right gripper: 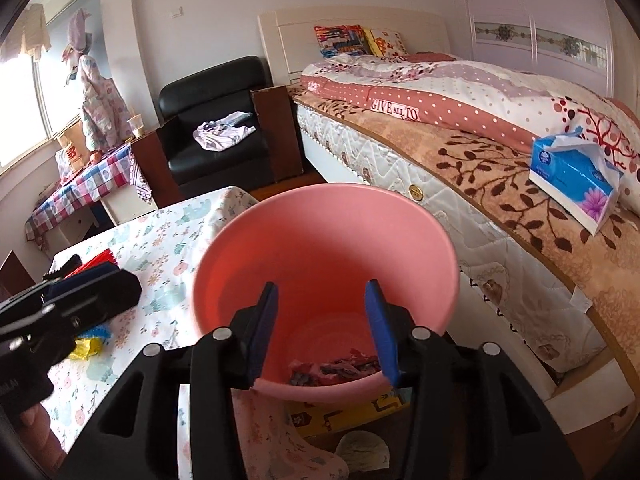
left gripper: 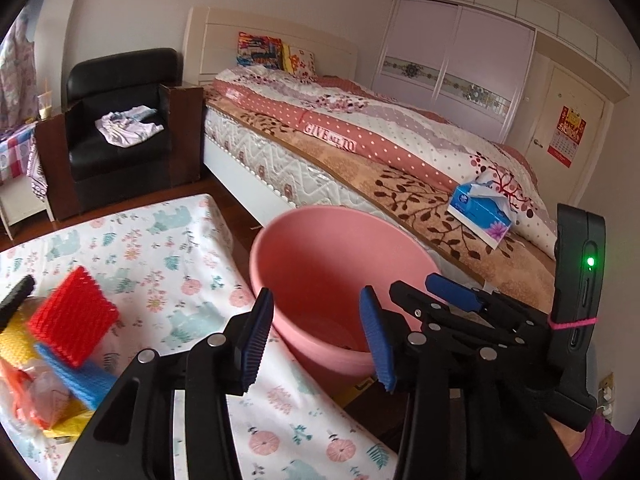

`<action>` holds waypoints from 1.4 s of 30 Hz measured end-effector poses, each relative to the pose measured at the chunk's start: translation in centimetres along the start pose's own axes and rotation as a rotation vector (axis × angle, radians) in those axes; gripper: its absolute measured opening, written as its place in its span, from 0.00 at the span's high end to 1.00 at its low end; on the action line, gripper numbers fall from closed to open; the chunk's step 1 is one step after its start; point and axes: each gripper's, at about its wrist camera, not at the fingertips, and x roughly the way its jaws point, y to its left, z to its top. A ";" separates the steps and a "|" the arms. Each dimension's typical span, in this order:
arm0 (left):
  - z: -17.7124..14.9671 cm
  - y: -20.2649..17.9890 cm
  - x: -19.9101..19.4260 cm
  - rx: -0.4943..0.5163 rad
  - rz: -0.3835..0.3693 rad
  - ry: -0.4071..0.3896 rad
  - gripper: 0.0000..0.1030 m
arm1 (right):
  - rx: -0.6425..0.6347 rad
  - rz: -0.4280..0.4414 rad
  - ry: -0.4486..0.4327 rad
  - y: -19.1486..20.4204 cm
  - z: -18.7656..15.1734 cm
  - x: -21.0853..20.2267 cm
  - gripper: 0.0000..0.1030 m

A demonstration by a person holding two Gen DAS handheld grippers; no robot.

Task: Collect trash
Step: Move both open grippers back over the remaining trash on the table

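Note:
A pink bin (left gripper: 320,264) (right gripper: 324,248) stands on the floor between the floral-cloth table (left gripper: 168,248) and the bed. Crumpled scraps (right gripper: 340,368) lie at its bottom. My right gripper (right gripper: 322,286) hangs open over the bin's mouth with nothing between its blue pads. My left gripper (left gripper: 316,294) is open and empty too, at the bin's near rim by the table edge. On the table at the left lie a red foam net (left gripper: 72,320), a blue foam net (left gripper: 80,380), a yellow piece and an orange-and-clear plastic wrapper (left gripper: 28,396).
The bed (left gripper: 360,148) runs along the right, with a blue tissue box (left gripper: 480,212) (right gripper: 572,184) near its edge. A black armchair (left gripper: 120,128) holding a cloth stands behind the table. A yellow printed sheet (right gripper: 348,412) lies under the bin.

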 end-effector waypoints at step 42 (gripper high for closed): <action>-3.7 20.8 -12.7 -0.224 0.453 -0.037 0.57 | -0.207 0.282 0.028 17.3 -1.5 -0.7 0.55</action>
